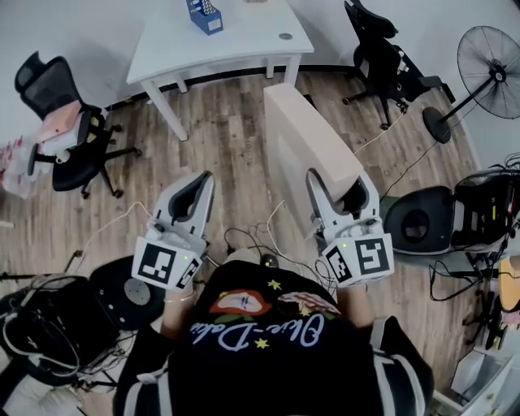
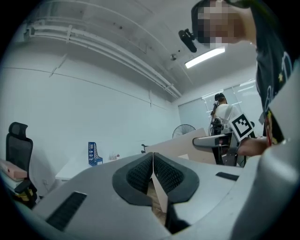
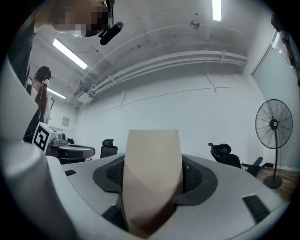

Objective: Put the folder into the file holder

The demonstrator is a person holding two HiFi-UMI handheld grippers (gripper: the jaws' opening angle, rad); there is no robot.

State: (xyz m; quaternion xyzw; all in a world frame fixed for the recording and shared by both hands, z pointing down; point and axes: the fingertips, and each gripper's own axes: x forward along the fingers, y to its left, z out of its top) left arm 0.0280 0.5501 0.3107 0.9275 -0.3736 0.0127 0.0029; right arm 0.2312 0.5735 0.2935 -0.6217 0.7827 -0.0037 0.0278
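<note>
A thick beige folder [image 1: 309,134] hangs in the air over the wooden floor, pointing away from me. My right gripper [image 1: 340,185] is shut on its near end, one jaw on each side; in the right gripper view the folder [image 3: 152,159] fills the gap between the pads. My left gripper [image 1: 205,177] is beside it on the left, shut with its tips touching and nothing held. The left gripper [image 2: 153,157] view also catches the folder [image 2: 185,149] edge-on. The blue file holder [image 1: 205,15] stands on the white table [image 1: 244,41] far ahead, also seen small in the left gripper view [image 2: 93,153].
Black office chairs stand at the left [image 1: 57,114] and at the back right [image 1: 382,57]. A standing fan [image 1: 487,65] is at the far right. Cables and dark equipment [image 1: 49,325] lie on the floor around my feet, with round black devices [image 1: 418,219] on the right.
</note>
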